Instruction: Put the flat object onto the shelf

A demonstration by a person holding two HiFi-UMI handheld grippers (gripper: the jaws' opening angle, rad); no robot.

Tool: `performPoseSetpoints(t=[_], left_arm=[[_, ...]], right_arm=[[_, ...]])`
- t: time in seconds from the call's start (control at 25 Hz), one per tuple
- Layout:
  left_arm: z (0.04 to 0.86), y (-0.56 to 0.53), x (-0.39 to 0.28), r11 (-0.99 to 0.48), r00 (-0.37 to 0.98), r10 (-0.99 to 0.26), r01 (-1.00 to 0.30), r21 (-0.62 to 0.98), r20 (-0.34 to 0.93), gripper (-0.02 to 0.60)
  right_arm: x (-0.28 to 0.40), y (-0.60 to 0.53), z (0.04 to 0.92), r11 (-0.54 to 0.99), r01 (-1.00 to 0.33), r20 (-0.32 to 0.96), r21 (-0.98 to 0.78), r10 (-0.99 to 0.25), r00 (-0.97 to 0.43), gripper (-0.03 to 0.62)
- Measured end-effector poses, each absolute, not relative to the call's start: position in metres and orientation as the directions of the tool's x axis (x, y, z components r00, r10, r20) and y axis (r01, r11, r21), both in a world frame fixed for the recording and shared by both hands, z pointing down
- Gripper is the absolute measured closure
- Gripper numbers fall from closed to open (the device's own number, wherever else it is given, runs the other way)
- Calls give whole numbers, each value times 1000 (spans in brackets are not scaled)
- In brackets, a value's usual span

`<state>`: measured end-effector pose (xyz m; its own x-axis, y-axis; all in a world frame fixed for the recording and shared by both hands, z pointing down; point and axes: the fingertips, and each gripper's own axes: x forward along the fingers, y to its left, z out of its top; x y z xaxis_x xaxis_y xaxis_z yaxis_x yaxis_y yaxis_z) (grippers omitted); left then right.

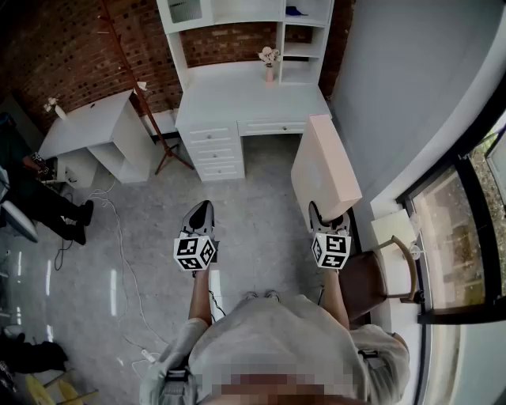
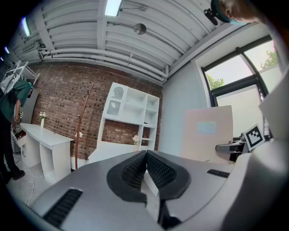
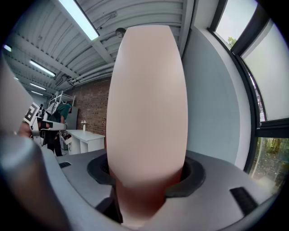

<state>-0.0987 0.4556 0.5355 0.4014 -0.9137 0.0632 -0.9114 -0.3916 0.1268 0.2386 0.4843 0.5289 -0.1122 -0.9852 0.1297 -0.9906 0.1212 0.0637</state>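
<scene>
My right gripper is shut on a flat pale pink box, held upright on its edge and filling the middle of the right gripper view. The same pink box shows at the right of the left gripper view. My left gripper is shut with nothing between its jaws, which meet tip to tip. Ahead stands a white desk with a shelf unit above it, seen also in the left gripper view. Both grippers hang over the floor, short of the desk.
A small vase stands on the desk top. A second white desk and a wooden coat stand are at the left, with cables on the floor. A brown chair sits at the right by the window. A person stands far left.
</scene>
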Motion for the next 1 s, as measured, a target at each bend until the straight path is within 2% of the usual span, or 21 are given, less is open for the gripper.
performPoseSetpoints(t=[1.0], left_arm=[[538,449,-46,-380,391,-917,-917,121,81,566]], right_arm=[[281,467,521,166,-985,114,56,-981,-159,312]])
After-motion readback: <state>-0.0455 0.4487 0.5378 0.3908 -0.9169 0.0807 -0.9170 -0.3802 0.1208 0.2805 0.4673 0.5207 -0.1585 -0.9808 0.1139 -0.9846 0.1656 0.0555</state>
